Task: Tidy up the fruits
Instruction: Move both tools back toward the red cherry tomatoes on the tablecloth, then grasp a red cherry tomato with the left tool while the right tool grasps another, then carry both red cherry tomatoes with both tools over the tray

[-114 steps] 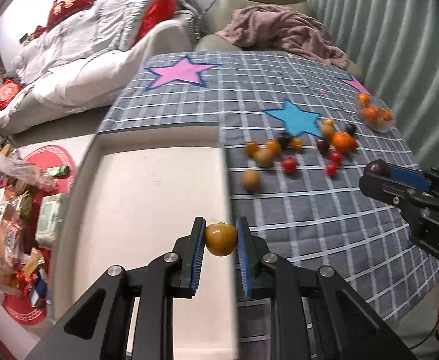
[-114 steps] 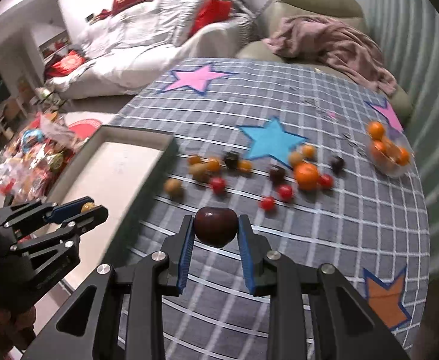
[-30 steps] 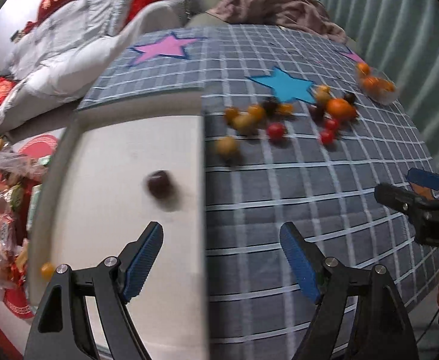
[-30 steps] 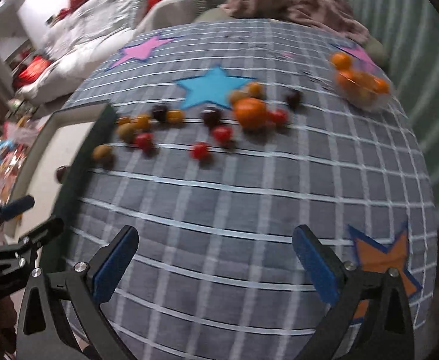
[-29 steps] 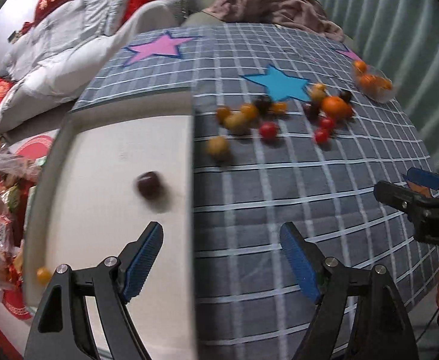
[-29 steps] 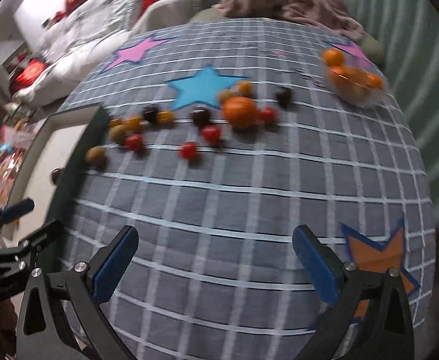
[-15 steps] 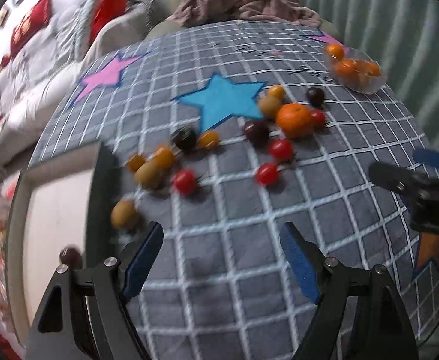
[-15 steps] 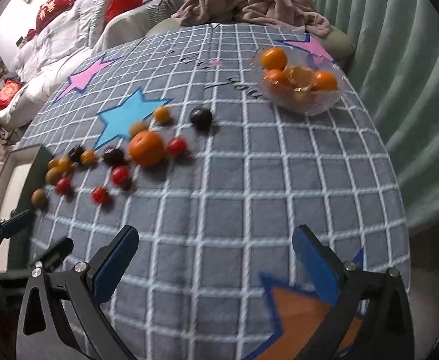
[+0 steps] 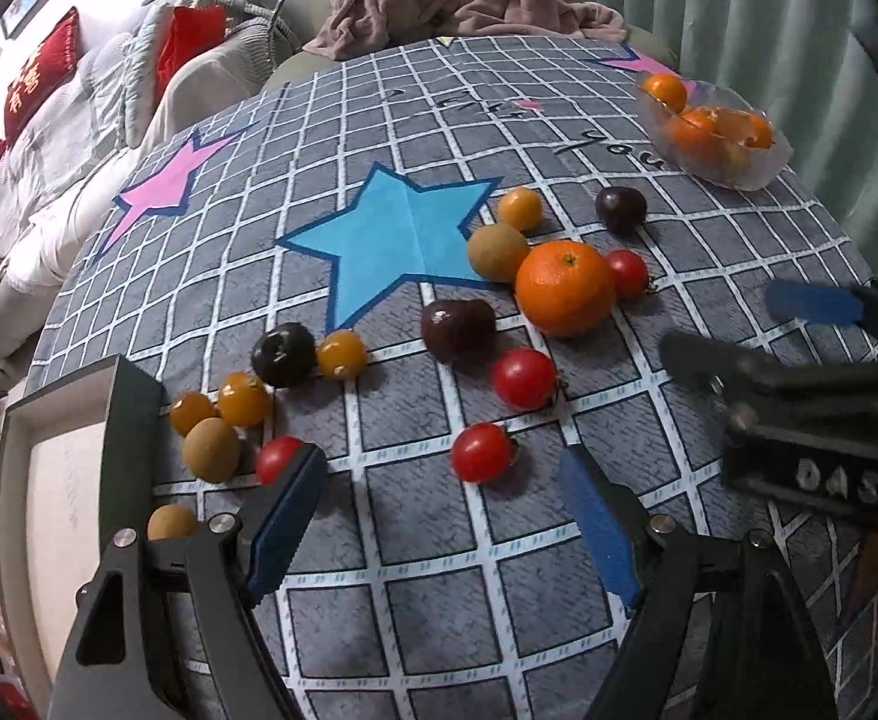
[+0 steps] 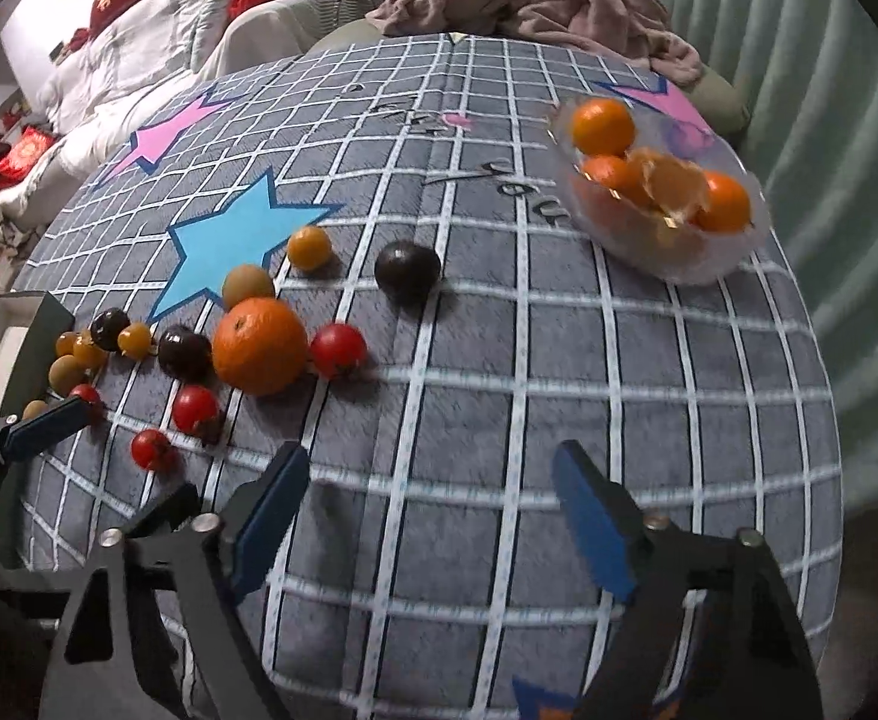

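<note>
Loose fruits scattered mid-tablecloth, near blue star; tray left, bowl of oranges far right. Left gripper wide, empty, 1 red tomato just beyond. Right gripper closing, nothing between.

The bench is covered by a grey cloth with a white grid and coloured stars, a blue star near the middle; a large orange lies on it touching a tan fruit and a red tomato; two more red tomatoes sit nearer, with dark plums and small yellow-orange fruits strung leftward; a clear bowl of oranges stands at the far right; a shallow tray rests at the left edge, small fruits just beside its wall.
</note>
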A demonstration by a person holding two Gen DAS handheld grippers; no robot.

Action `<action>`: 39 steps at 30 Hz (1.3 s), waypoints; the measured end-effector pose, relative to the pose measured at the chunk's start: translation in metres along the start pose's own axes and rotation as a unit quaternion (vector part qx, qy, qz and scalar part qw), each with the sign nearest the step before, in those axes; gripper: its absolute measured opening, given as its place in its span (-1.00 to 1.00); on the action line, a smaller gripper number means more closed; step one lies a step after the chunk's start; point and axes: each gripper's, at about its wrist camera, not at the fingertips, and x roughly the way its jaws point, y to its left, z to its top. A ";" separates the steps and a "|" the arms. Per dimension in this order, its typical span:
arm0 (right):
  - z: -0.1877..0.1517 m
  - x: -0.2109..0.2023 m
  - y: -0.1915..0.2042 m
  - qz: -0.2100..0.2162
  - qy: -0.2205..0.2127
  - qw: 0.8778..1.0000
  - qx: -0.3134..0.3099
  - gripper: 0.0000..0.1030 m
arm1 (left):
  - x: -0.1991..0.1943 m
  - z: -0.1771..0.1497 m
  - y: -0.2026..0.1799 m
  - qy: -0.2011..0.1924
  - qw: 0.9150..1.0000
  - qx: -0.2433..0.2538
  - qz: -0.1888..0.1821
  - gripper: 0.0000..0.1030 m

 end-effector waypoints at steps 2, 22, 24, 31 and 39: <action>0.005 0.005 0.002 0.005 0.004 1.000 -0.011 0.50 | 0.002 0.001 -0.002 -0.002 1.000 0.002 -0.002 0.57; 0.018 0.010 0.025 0.039 -0.035 0.997 -0.065 -0.57 | 0.005 0.009 -0.001 -0.003 0.998 -0.022 -0.062 -0.53; 0.015 0.008 0.020 0.043 -0.033 0.997 -0.051 -0.57 | 0.004 0.008 0.003 -0.005 0.997 -0.026 -0.071 -0.55; 0.000 -0.003 0.007 0.051 -0.032 0.998 -0.025 -0.57 | 0.002 0.006 0.003 -0.005 0.996 -0.029 -0.078 -0.57; -0.011 -0.015 -0.005 0.063 -0.036 0.997 -0.003 -0.57 | -0.004 0.000 0.010 -0.014 0.993 -0.045 -0.109 -0.57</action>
